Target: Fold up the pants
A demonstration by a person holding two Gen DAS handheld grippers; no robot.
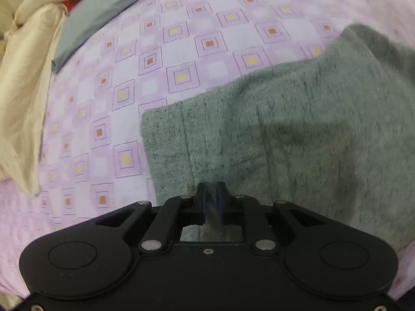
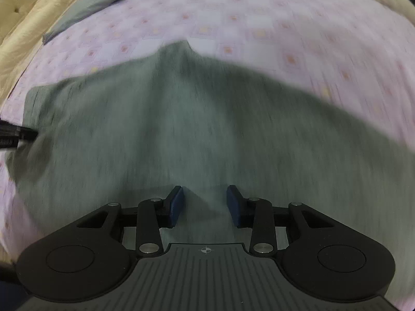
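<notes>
Grey-green pants (image 1: 285, 134) lie spread on a pink checked bedsheet (image 1: 160, 59). My left gripper (image 1: 211, 194) is shut on the pants' near edge, with fabric pinched between its blue pads. In the right wrist view the pants (image 2: 181, 129) fill the middle, blurred by motion. My right gripper (image 2: 206, 202) is open just above the cloth, with a raised fold of fabric between its blue pads (image 2: 177, 203). The left gripper's tip (image 2: 23, 133) shows at the left edge of that view, on the pants' left side.
A folded grey-blue garment (image 1: 103, 13) lies at the back left and also shows in the right wrist view (image 2: 90, 2). A cream quilt (image 1: 23, 59) is bunched along the left. The bedsheet (image 2: 285, 26) extends beyond the pants.
</notes>
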